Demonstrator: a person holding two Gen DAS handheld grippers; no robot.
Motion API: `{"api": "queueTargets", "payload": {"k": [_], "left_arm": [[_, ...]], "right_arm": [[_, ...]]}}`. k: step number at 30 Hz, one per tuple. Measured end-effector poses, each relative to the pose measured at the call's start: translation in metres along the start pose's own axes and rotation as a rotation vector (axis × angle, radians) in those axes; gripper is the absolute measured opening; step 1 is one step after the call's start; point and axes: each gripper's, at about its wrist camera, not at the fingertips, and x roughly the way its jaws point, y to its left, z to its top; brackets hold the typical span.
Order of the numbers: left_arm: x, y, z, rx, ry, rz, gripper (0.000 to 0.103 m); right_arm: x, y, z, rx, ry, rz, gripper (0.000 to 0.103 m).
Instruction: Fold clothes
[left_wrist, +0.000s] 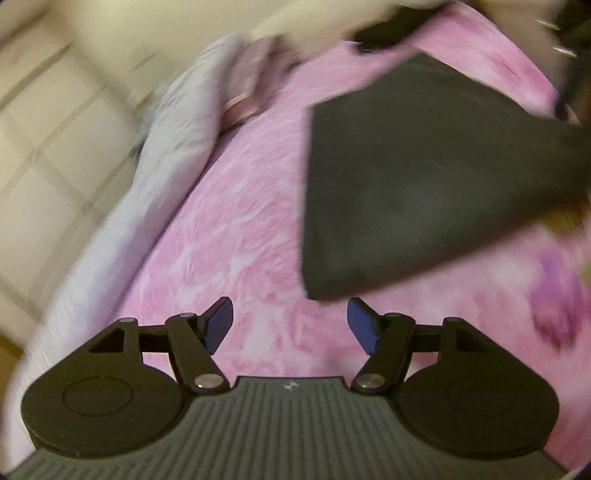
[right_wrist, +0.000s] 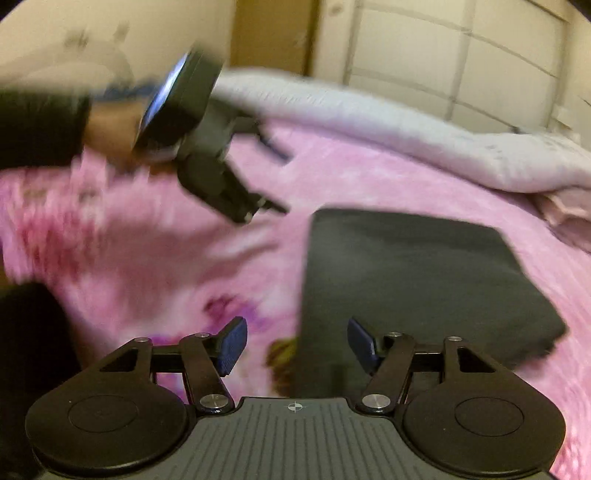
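A dark grey folded garment lies flat on a pink patterned bedspread. In the left wrist view my left gripper hangs open over the bedspread, just short of the garment's near corner, with nothing between its blue pads. In the right wrist view the same folded garment lies as a neat rectangle ahead and to the right. My right gripper stands open above its near edge, pads clear of the cloth. The left gripper shows blurred at upper left over the pink bedspread, held by a hand in a dark sleeve.
A pale grey blanket is bunched along the bed's far side, also the pale grey blanket in the right wrist view. Cream panelled cupboard doors stand behind the bed. A pinkish cloth lies at the right edge.
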Motion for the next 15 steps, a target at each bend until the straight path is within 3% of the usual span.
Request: {"api": "queueTargets", "payload": {"k": [3,5,6,7,9,13,15], "left_arm": [[0.000,-0.030,0.002,0.226,-0.049,-0.005,0.070],[0.006,-0.043,0.004,0.327,-0.083,-0.011,0.073],[0.011,-0.048,0.006,0.363,-0.098,-0.021,0.073],[0.016,-0.053,0.006,0.398,-0.109,-0.023,0.073],[0.025,-0.060,0.008,0.460,-0.126,-0.017,0.073],[0.032,-0.072,0.021,0.556,-0.171,0.023,0.072],[0.025,-0.085,0.036,0.536,-0.228,-0.024,0.068]], "right_arm": [[0.032,0.019,-0.006,-0.153,0.103,-0.141,0.060],[0.045,0.022,-0.013,-0.269,0.157,-0.250,0.044],[0.046,0.023,-0.015,-0.308,0.161,-0.262,0.041],[0.046,0.022,-0.017,-0.346,0.161,-0.271,0.029],[0.039,0.017,-0.018,-0.387,0.149,-0.271,0.018],[-0.003,-0.013,-0.021,-0.431,0.149,-0.302,0.015],[-0.028,-0.034,-0.033,-0.445,0.171,-0.347,0.015]]}}
